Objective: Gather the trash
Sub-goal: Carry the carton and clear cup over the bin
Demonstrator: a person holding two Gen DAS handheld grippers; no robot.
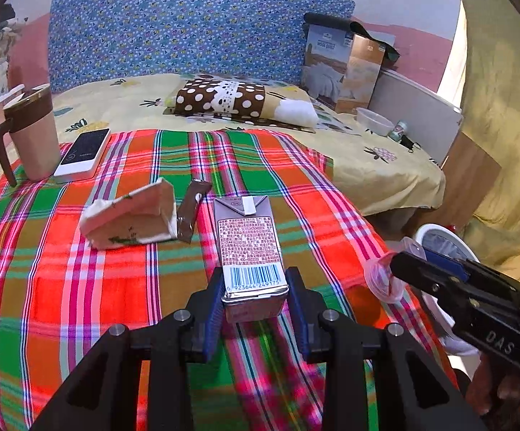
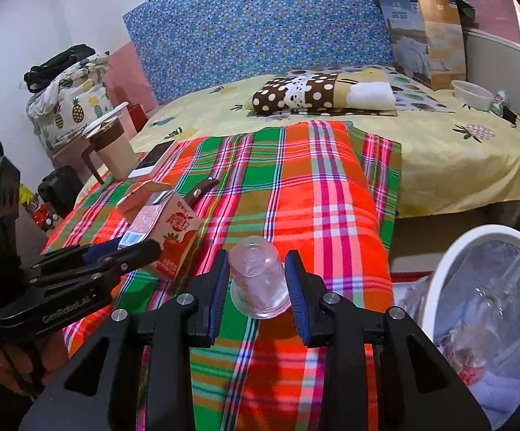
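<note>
The left claw (image 1: 254, 298) is clenched on the bottom end of a drink carton (image 1: 249, 248), one blue pad on each narrow side just under the barcode. The carton looks light and probably empty; its card walls are stiff at the folded end, so that is a sound place to hold, while a hard squeeze in the middle would likely buckle it.

The right claw (image 2: 260, 283) grips a clear plastic cup (image 2: 258, 280) upside down, pads on opposite sides of its wall near the rim. It looks thin, springy and slippery, so I judge a gentle hold near the stiffer rim safest.

Both are held above the checked cloth (image 1: 80, 287) near the bed's foot edge. Beyond lie a crumpled paper box (image 1: 130, 219) and a brown wrapper (image 1: 193, 210), apparently touching; both look light and soft. The white bin (image 2: 450, 269) stands off the bed's right corner.
</note>
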